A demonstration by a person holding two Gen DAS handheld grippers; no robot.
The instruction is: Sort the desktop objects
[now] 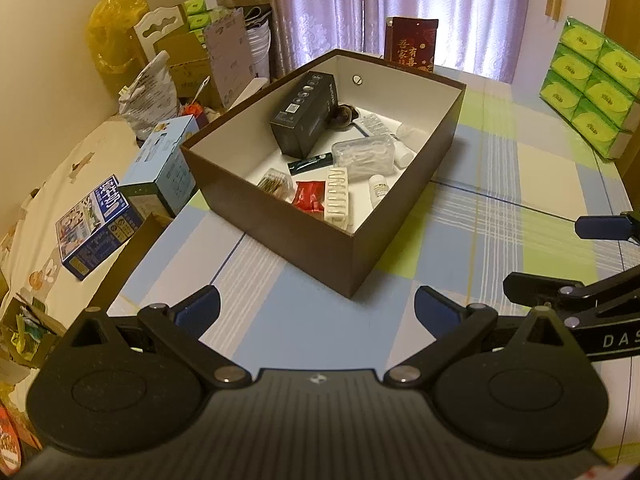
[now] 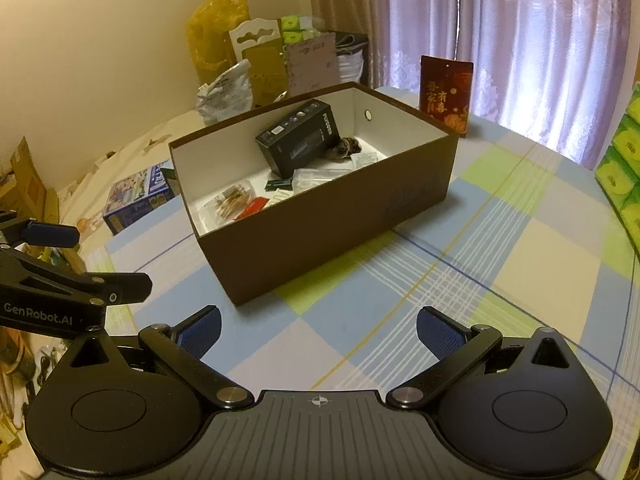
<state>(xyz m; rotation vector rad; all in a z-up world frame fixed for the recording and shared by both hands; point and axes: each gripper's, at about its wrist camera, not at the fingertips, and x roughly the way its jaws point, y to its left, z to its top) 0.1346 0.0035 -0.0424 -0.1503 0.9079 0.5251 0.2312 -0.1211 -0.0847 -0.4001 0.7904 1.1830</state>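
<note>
The left gripper [image 1: 316, 310] has its two fingers spread wide apart and holds nothing; it hangs over the checked tablecloth [image 1: 480, 220], near the front corner of the brown box [image 1: 320, 248]. The right gripper [image 2: 318, 332] is also wide apart and empty, over the same cloth, a little back from the box. The box is open on top and stands on the table. Inside it lie a black carton [image 1: 304, 114] leaning against the wall, a clear plastic case [image 1: 364, 156], a red packet [image 1: 308, 196], a white ribbed piece [image 1: 338, 196] and a small white bottle [image 1: 378, 188]. A red card [image 1: 410, 46] stands behind the box.
</note>
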